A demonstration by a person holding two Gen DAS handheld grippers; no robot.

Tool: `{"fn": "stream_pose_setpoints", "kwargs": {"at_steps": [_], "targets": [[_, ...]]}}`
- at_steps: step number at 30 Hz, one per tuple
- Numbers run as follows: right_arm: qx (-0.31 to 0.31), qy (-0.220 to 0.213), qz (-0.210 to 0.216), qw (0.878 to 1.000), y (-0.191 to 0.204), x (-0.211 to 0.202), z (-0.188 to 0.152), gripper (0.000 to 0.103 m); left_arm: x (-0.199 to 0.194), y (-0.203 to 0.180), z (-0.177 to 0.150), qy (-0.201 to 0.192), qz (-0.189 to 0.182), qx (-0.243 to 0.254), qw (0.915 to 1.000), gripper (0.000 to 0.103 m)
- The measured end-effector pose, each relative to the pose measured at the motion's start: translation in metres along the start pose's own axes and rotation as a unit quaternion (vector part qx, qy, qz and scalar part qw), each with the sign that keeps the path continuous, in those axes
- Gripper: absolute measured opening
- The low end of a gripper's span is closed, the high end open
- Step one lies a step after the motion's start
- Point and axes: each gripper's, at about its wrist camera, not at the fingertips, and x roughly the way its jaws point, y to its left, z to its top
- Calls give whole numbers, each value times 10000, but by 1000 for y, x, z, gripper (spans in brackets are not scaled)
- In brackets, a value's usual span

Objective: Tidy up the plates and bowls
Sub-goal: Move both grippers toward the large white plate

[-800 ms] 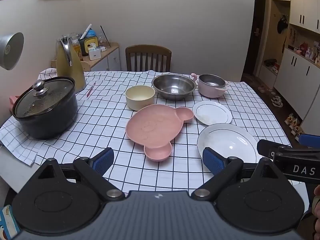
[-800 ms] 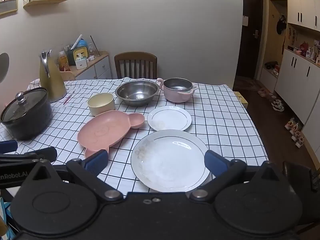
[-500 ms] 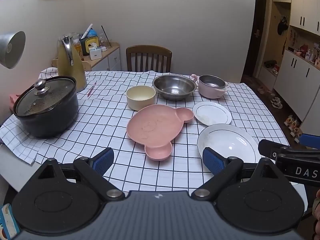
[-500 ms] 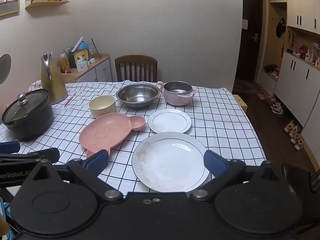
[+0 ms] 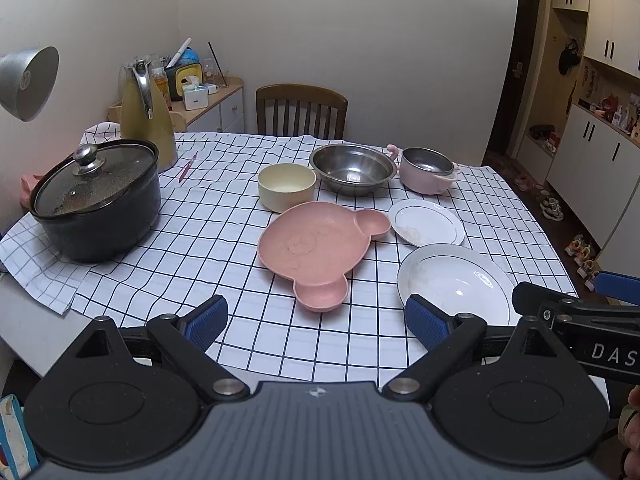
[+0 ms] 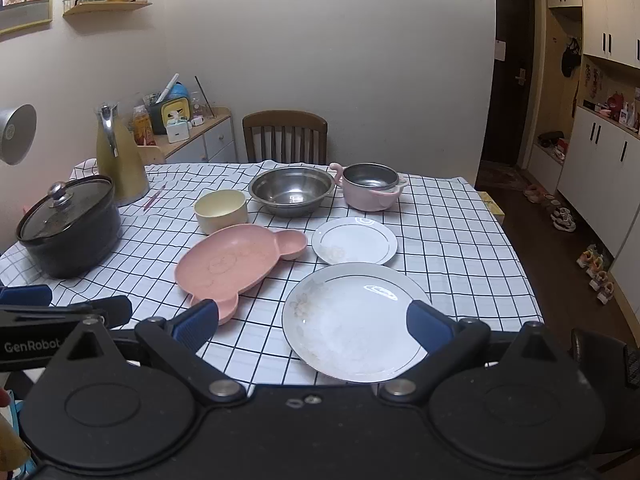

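Both views have crept slightly back from the table, my left tongs point(image 5: 316, 320) and right tongs point(image 6: 312, 320) gape empty, the big white plate point(image 6: 356, 320) lies just ahead of the right pair, so nothing's stacked yet; next I reach its rim.

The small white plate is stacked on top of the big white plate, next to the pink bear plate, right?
Not quite: the small white plate lies flat on the tablecloth just beyond the big white plate, not on it. The right wrist view shows both, next to the pink bear plate.
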Motion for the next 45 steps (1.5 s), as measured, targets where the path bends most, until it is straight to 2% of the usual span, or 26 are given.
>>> {"fn": "stream_pose_setpoints", "kwargs": {"at_steps": [15, 45], "targets": [[44, 12, -109, 9999, 1, -3, -2, 103, -4, -1, -1, -63, -16, 55, 10000, 96], [53, 142, -75, 9999, 5, 0, -7, 103, 0, 1, -6, 180, 6, 66, 9998, 96]]}}
